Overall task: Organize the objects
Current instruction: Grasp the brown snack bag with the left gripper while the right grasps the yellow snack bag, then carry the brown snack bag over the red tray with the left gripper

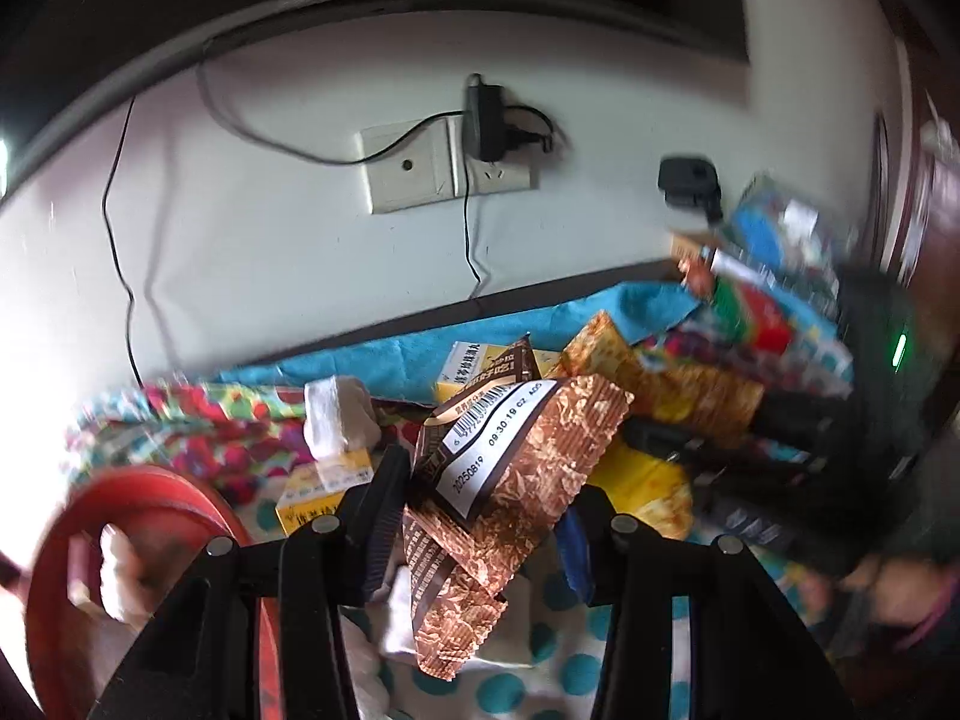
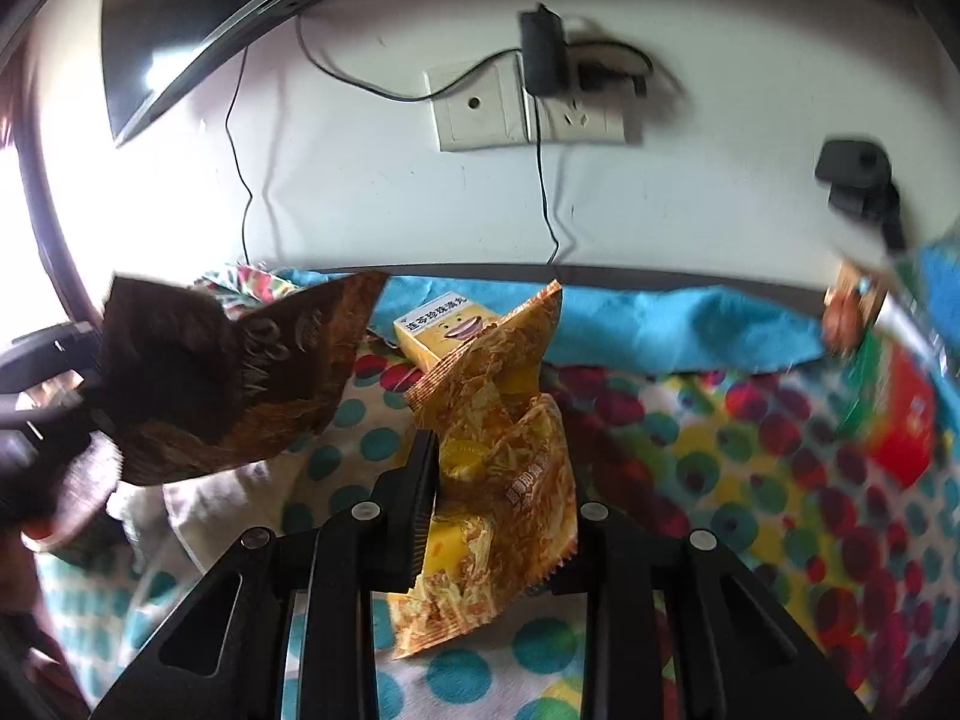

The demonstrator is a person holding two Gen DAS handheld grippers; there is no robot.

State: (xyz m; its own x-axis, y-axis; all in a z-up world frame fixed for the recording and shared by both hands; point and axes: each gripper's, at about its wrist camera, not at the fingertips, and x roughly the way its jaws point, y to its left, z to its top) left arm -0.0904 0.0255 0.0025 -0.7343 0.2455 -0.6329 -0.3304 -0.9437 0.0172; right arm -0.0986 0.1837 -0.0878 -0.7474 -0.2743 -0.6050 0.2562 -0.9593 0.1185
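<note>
My left gripper (image 1: 480,498) is shut on a brown snack packet (image 1: 510,468) and holds it above the spotted cloth (image 1: 558,672). My right gripper (image 2: 504,492) is shut on a yellow-orange snack packet (image 2: 498,480) and holds it above the cloth too. The brown packet (image 2: 234,378) also shows at the left of the right wrist view, with the left gripper behind it. The yellow packet (image 1: 654,372) and the right gripper (image 1: 840,438) show at the right of the left wrist view. A small yellow box (image 2: 438,330) lies on the cloth behind.
A red round basin (image 1: 150,516) sits at the lower left. A second yellow box (image 1: 318,492) and a white wad (image 1: 336,420) lie near it. Colourful boxes (image 2: 894,396) stand at the right. The wall behind carries a socket (image 2: 528,108) with cables.
</note>
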